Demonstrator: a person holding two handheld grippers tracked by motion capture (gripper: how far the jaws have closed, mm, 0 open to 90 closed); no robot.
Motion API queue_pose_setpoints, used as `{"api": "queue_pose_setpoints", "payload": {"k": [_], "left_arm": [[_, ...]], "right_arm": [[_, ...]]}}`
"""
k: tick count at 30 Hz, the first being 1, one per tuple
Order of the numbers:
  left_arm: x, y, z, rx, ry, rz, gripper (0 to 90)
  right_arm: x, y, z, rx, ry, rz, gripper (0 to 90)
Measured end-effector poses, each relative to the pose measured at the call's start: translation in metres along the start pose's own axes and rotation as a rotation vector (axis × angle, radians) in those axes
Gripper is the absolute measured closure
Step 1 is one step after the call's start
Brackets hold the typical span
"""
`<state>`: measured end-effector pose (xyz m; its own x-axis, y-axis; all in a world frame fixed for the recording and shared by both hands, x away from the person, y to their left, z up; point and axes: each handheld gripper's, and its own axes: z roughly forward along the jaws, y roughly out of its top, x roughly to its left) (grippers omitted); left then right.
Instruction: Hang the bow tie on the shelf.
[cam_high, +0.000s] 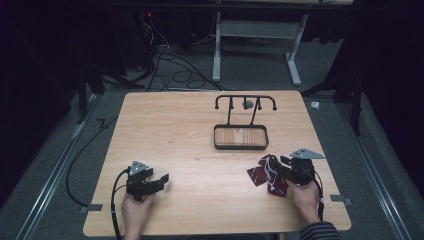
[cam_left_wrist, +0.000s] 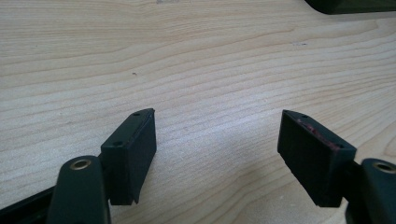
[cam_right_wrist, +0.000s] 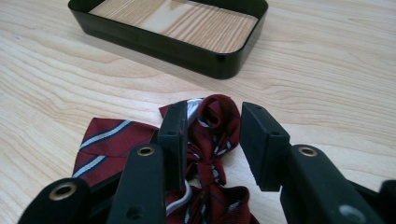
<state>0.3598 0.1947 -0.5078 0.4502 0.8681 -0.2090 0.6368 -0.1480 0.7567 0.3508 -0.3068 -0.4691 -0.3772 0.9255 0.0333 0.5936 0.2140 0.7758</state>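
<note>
The left tongs (cam_high: 161, 181), a black two-jaw tool with a grey three-cornered plate on top, rested low over the pale wooden bench (cam_high: 175, 135), held in the person's left hand (cam_high: 136, 209). Its jaws stood wide apart with nothing between them. The right tongs (cam_high: 272, 167), of the same kind, were held in the right hand (cam_high: 305, 196), a striped sleeve at the wrist. Its jaws were partly apart and pointed to the left side.
</note>
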Motion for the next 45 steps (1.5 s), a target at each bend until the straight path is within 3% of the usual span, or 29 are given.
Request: {"api": "queue_pose_setpoints", "payload": {"k": [18, 40, 43, 45], "left_arm": [[0.000, 0.000, 0.000, 0.000, -0.001, -0.001, 28.6], [0.000, 0.000, 0.000, 0.001, -0.001, 0.000, 28.5], [0.000, 0.000, 0.000, 0.001, -0.002, -0.001, 28.5], [0.000, 0.000, 0.000, 0.001, -0.002, -0.001, 28.5]], "right_arm": [[0.015, 0.008, 0.017, 0.026, 0.030, -0.018, 61.7], [0.014, 0.010, 0.039, 0.083, 0.022, 0.017, 60.0], [0.014, 0.009, 0.042, 0.097, 0.019, 0.013, 62.6], [0.015, 0.009, 0.042, 0.108, 0.014, 0.002, 69.4]]}}
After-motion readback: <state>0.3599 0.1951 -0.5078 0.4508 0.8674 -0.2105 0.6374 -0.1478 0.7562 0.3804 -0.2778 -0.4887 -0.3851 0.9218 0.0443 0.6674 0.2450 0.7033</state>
